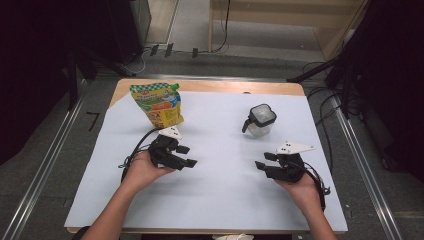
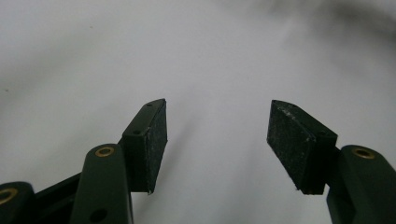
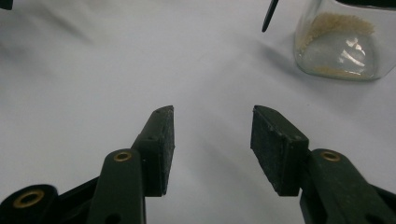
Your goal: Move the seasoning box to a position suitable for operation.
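High view: my left claw (image 1: 186, 156) sits on the desk (image 1: 220, 200) just below the pouch (image 1: 157, 103), released, nothing in it. Right claw (image 1: 265, 164) rests below the jar (image 1: 260, 120), apart from it, also released.

Left gripper view: pads (image 2: 153, 140) spread, bare white sheet btwn them.

Right gripper view: jaws apart w/ nothing btwn; jar (image 3: 343, 39) up at top right, some pale grains inside.

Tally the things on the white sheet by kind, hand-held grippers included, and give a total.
Snack pouches: 1, the yellow-green pouch.
Glass jars: 1, the jar with a black lid.
Grippers: 2, the left gripper and the right gripper, both open and empty.
Total: 4
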### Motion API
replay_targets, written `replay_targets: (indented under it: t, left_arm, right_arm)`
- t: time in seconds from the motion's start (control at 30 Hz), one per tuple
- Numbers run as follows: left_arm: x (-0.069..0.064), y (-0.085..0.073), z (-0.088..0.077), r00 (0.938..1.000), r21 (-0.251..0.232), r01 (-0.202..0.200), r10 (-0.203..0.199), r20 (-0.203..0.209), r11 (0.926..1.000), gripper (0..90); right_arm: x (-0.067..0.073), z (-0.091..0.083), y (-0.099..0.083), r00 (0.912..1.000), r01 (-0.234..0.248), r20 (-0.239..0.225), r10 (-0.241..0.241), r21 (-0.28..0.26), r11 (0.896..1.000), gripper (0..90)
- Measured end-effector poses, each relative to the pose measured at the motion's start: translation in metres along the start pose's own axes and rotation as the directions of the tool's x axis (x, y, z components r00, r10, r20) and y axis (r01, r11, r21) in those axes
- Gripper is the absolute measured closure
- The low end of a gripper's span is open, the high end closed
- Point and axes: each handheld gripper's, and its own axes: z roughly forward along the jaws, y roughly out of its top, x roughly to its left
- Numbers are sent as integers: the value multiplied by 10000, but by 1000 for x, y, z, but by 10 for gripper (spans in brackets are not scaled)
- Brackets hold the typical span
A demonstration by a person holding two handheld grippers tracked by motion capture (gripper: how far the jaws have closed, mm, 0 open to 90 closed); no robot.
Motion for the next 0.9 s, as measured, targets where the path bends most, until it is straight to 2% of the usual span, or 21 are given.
replay_targets:
  t: [0.37,0.5,0.67,0.9]
  left_arm:
    - [0,0,1,10000,67,-16,16,-33,10000,389]
    - [0,0,1,10000,71,-14,14,-36,10000,389]
    - [0,0,1,10000,61,-6,6,-15,10000,389]
    - [1,0,1,10000,11,-25,25,-19,10000,389]
  right_arm:
    - [-3,-2,-1,9997,-252,-63,251,-162,9996,531]
    - [-5,-4,0,9987,-496,-103,495,-164,9986,532]
    - [-8,-9,3,9995,-297,79,299,-304,9991,487]
    - [-19,-7,8,9980,-564,252,573,-366,9977,406]
